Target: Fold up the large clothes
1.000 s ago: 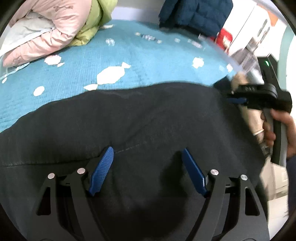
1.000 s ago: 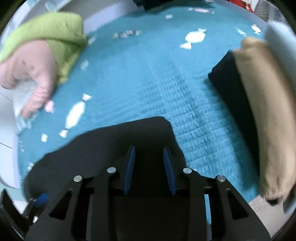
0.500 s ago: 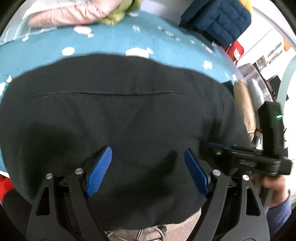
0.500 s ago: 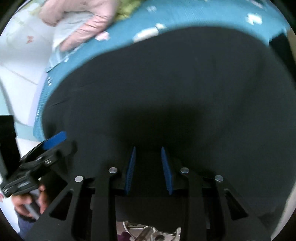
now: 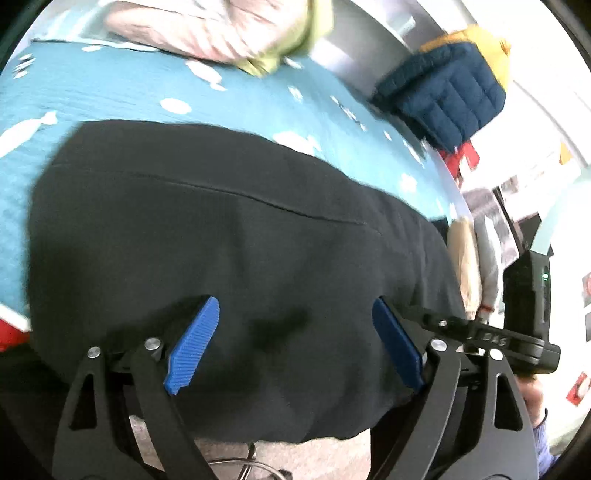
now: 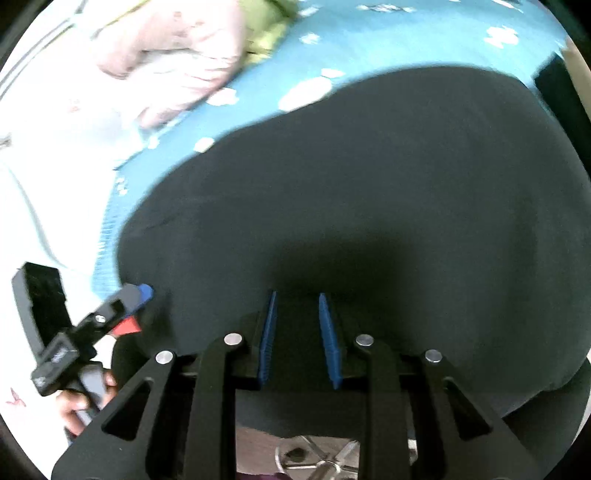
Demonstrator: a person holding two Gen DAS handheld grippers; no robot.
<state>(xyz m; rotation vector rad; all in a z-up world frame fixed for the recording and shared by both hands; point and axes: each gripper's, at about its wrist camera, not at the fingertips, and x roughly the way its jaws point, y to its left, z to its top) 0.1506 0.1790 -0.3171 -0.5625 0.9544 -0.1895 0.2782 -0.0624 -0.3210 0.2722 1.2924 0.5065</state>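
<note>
A large black garment (image 5: 240, 240) lies spread on the teal bed cover (image 5: 110, 88), and its near edge hangs over the side of the bed. My left gripper (image 5: 295, 302) hovers over the garment's near part. Its jaws are opening wide, with cloth below them and neither pad pressing on it. My right gripper (image 6: 297, 295) is at the same near edge, its blue pads close together with a dark fold of the black garment (image 6: 369, 184) between them. Each view shows the other gripper in a hand: the right gripper (image 5: 432, 321) and the left gripper (image 6: 138, 295).
A pink jacket (image 5: 221, 33) and a green garment (image 5: 280, 55) are piled at the far side of the bed. A navy puffer jacket (image 5: 443, 99) lies at the far right. Folded tan and white clothes (image 5: 465, 258) are stacked right of the black garment. A metal chair base (image 6: 314, 454) is below.
Both grippers drew back to the bed's near edge, the right one bringing the garment's corner with it. The garment now fills both views. The left jaws widened and the right pads came closer together.
</note>
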